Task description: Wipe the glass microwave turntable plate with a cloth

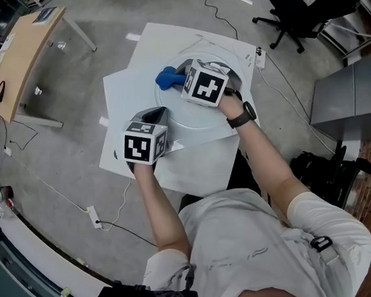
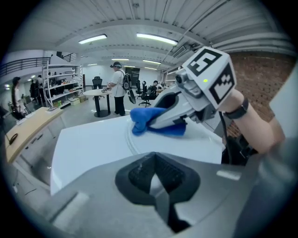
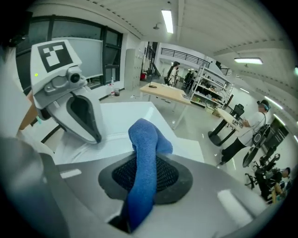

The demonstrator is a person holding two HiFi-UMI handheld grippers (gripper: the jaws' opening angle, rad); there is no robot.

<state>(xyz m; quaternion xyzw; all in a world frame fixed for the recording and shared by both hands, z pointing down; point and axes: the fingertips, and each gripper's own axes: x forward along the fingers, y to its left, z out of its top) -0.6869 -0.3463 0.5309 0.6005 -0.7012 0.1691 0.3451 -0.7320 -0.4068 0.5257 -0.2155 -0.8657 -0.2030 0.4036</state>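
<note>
On the white table (image 1: 200, 169) that fills the middle of the head view lies the glass turntable plate (image 1: 192, 116), flat, its round rim showing only as a faint ring against the white. I judge it to be the heavy, stiff and brittle thing here: clear glass, smooth and likely slippery, liable to slide or turn under a sideways push and to chip if it is lifted and dropped, so it is best left flat and steadied at its rim, not picked up. At its near-left edge sits the left gripper (image 1: 158, 114); its 2 jaws are drawn together with only a pale sliver between the pads, and I cannot tell whether that sliver is the plate's rim or just the table behind. Over the far-left part of the plate the right gripper (image 2: 153, 122) points down and left, its jaws clamped on the blue cloth (image 1: 168, 78). A fold of the cloth runs up between the pads and a loose bunch hangs past the tips onto the glass. It looks soft, light and limp, so 1 pinched fold should hold it, and pressing the bunched end flat should give wider contact.
</note>
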